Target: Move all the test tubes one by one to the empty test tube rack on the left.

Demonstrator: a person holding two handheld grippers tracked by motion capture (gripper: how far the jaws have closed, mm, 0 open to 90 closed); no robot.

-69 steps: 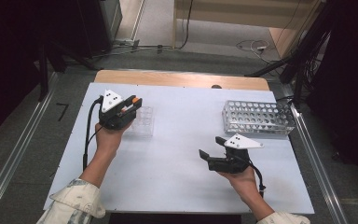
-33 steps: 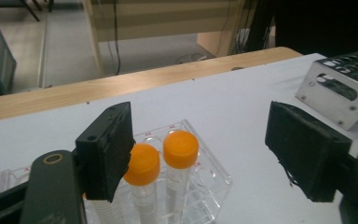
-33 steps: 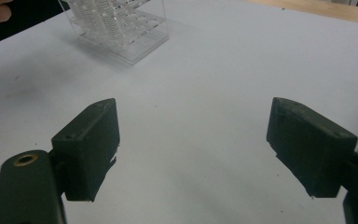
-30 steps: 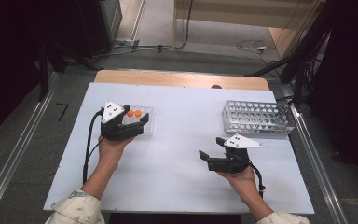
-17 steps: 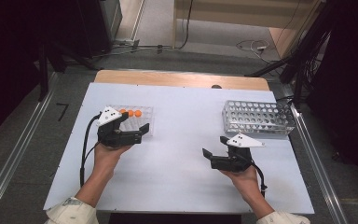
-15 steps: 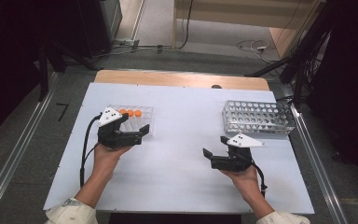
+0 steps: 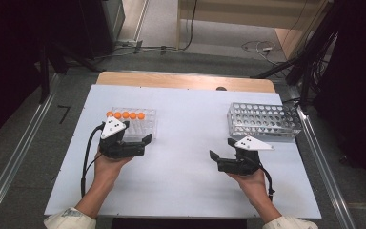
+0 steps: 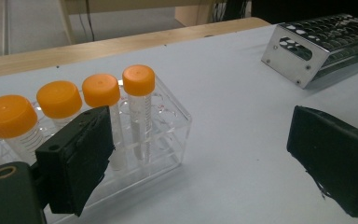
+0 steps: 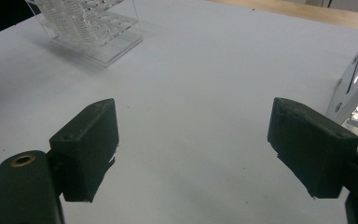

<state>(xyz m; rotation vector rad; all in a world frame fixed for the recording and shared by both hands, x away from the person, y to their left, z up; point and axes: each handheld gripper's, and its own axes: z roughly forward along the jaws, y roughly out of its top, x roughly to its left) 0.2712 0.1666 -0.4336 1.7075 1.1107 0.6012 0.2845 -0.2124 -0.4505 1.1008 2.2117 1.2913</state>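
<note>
Clear tube rack with four orange-capped tubes: left gripper just beside its near edge, jaws just opened wide, nothing between. Right gripper well apart from rack, jaws wide, empty.

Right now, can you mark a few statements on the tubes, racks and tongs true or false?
1. Four orange-capped tubes stand in the clear rack. True.
2. The left tongs grip a tube. False: the jaws stand open with nothing between them.
3. The metal rack holds orange-capped tubes. False: no orange caps show in its holes.
4. The right tongs are open over the bare white table. True.
</note>
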